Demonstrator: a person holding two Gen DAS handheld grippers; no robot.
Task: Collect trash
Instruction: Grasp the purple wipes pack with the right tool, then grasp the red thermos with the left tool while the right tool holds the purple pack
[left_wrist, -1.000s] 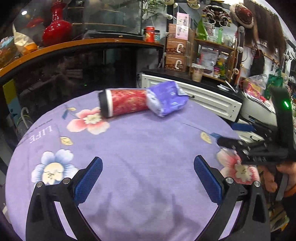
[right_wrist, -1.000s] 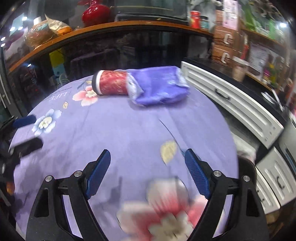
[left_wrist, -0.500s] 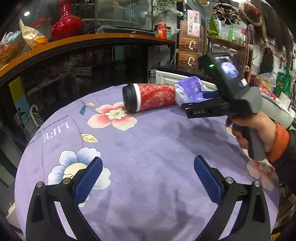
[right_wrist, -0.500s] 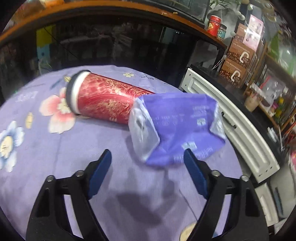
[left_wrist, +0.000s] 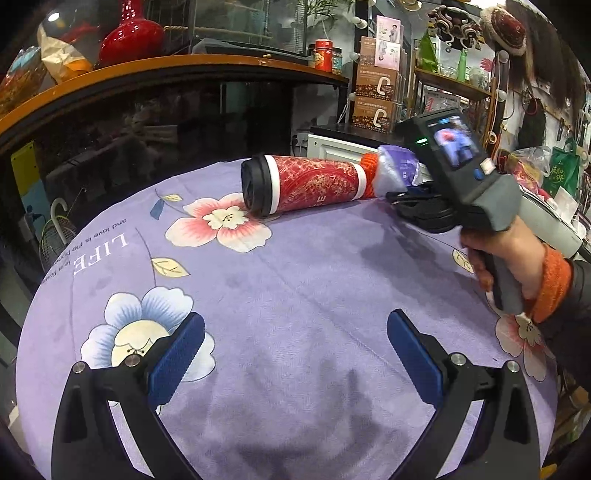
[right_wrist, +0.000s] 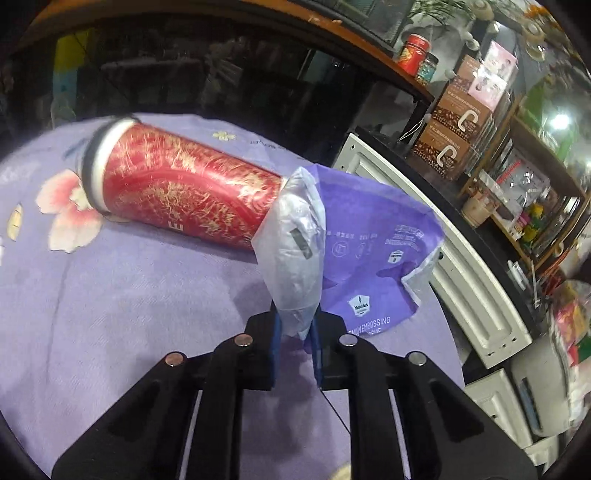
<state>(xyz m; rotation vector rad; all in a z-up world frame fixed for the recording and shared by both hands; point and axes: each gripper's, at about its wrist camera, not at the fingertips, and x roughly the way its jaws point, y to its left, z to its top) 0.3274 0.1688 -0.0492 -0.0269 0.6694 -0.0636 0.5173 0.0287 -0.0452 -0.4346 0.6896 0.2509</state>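
Purple wrapper (right_wrist: 354, 251) between right claw (right_wrist: 295, 332) pads

tablecloth (left_wrist: 295, 295): matt soft cloth | red tumbler (right_wrist: 184, 195): glossy, smooth | purple wrapper (right_wrist: 369, 240): thin crinkled plastic film | gripper pads (left_wrist: 177, 354): ribbed blue

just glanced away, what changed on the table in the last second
The right gripper swept in across the table to the purple wrapper; its jaws have just closed, pinching the wrapper's end. The left gripper stays open and empty. The red cup still lies on its side.
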